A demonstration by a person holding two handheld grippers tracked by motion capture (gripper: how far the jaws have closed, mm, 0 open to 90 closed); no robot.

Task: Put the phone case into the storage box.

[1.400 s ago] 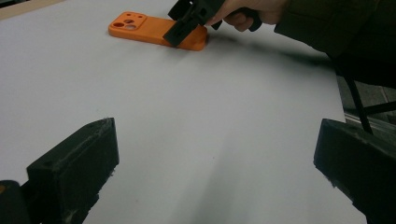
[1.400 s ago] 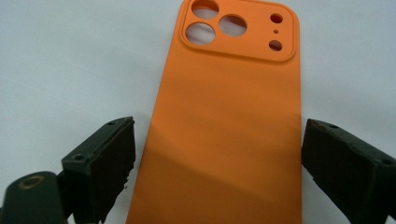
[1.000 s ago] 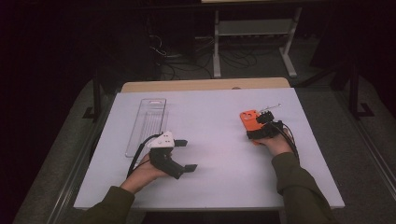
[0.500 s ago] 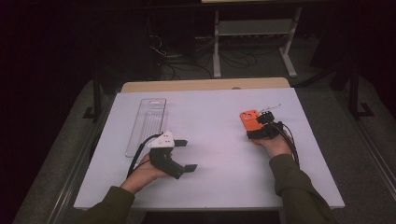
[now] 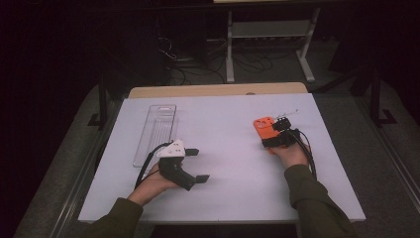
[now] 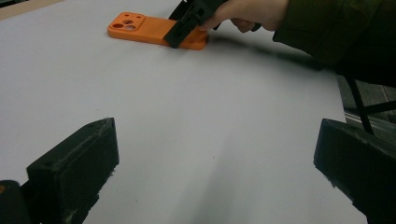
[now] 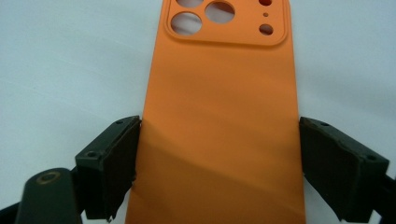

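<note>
An orange phone case (image 5: 264, 125) lies flat on the white table (image 5: 228, 198) at the right, camera cut-outs facing away from the person. My right gripper (image 5: 270, 138) grips its near end. In the right gripper view the case (image 7: 224, 102) fills the gap of my right gripper (image 7: 219, 168), and both pads (image 7: 114, 158) touch its long edges. My left gripper (image 5: 198, 164) rests at the table's left front, held by a hand, open with bare table between its jaws. From my left gripper (image 6: 215, 172) the case (image 6: 144, 29) and the right gripper (image 6: 187, 25) show farther off.
A clear plastic tray (image 5: 156, 130) lies lengthwise at the left rear of the table. Behind the table's far edge runs a wooden strip (image 5: 218, 89). Beyond it a white metal stand (image 5: 267, 34) and cables sit on a dark floor.
</note>
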